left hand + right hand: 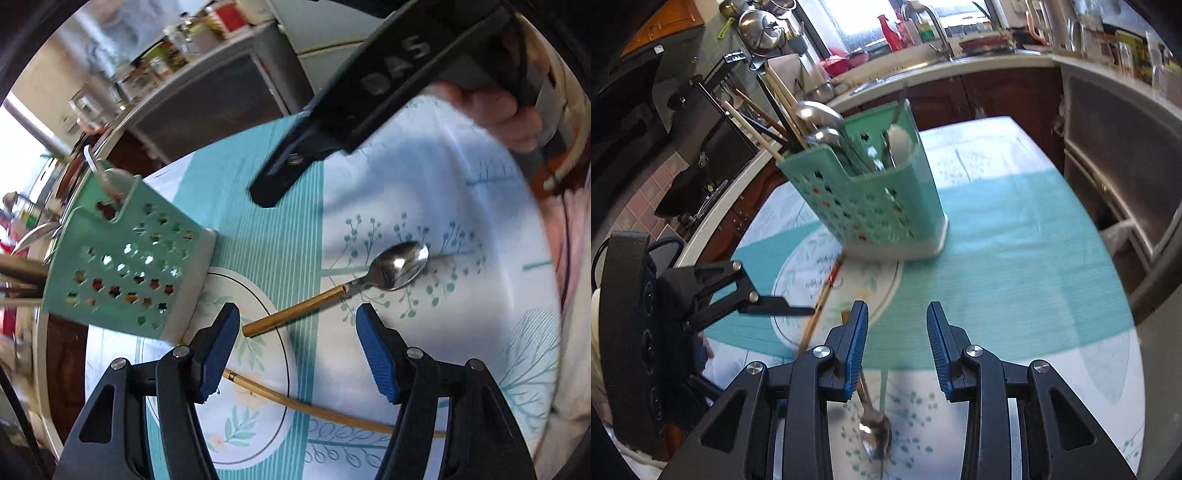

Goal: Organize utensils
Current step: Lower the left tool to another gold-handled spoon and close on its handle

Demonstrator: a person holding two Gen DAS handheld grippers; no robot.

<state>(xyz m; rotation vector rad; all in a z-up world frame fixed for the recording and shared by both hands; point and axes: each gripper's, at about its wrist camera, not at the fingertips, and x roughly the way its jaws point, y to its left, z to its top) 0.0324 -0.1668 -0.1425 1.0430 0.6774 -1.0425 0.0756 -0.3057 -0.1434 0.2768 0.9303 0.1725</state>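
Note:
A steel spoon with a gold handle [369, 280] lies on the tablecloth just ahead of my open, empty left gripper [297, 349]. A thin gold stick [332, 410] lies under the left fingers. The green perforated utensil holder [125, 258] stands at the left with several utensils in it; in the right wrist view it [879, 195] stands ahead. My right gripper [897, 347] is open and empty, hovering above the spoon [873, 432]. The right gripper's body [369, 88] hangs above the table in the left wrist view. The left gripper [783, 310] shows at the left of the right wrist view.
The table carries a teal and white floral cloth [1015, 258] with a round printed ring [284, 354]. A kitchen counter with sink, pots and jars [923, 55] runs behind the table. A steel cabinet [1115, 147] stands at the right.

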